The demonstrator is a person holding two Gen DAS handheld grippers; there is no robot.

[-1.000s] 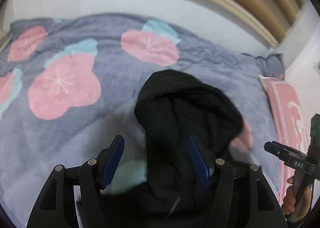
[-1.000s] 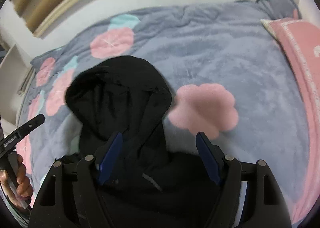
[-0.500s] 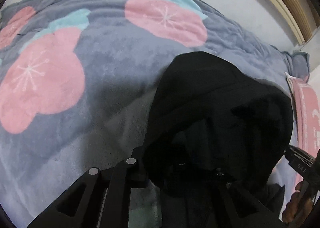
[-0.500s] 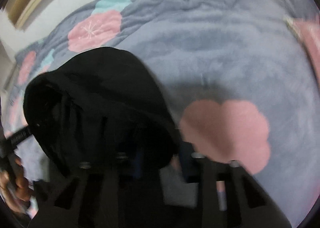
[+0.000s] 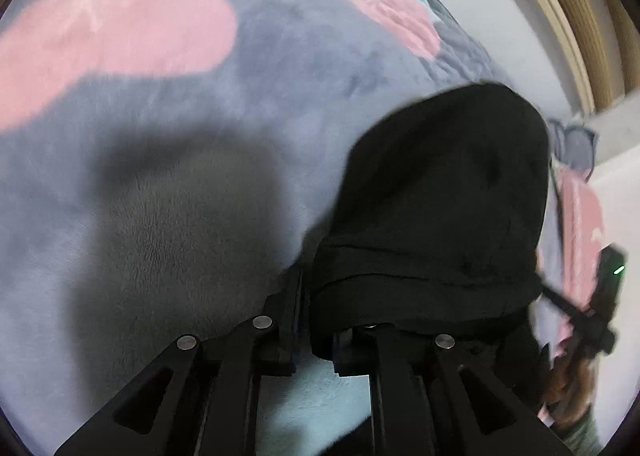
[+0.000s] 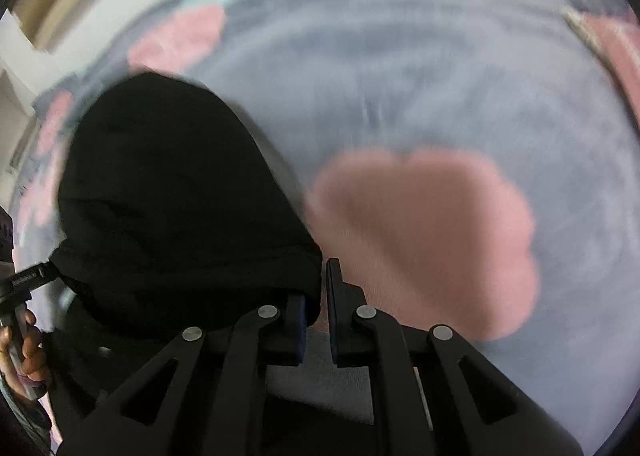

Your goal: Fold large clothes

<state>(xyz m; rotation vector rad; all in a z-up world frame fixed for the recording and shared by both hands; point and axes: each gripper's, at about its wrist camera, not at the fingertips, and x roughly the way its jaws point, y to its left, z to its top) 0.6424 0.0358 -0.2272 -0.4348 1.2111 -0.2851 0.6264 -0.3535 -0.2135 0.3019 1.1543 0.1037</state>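
Left gripper (image 5: 316, 330) clamped on black hoodie (image 5: 440, 215) near its hood base; right gripper (image 6: 318, 314) pinching the opposite side | hoodie on the flowered blanket (image 5: 240, 95), hood pointing away | twin grips either side likely keep the neckline square for a fold; both views blurred

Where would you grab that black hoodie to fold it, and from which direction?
Judging by its pose, best by the base of the hood, one side each. The black hoodie lies hood away from the person on the blanket, so coming from above works. The left gripper and right gripper are shut there on its fabric.
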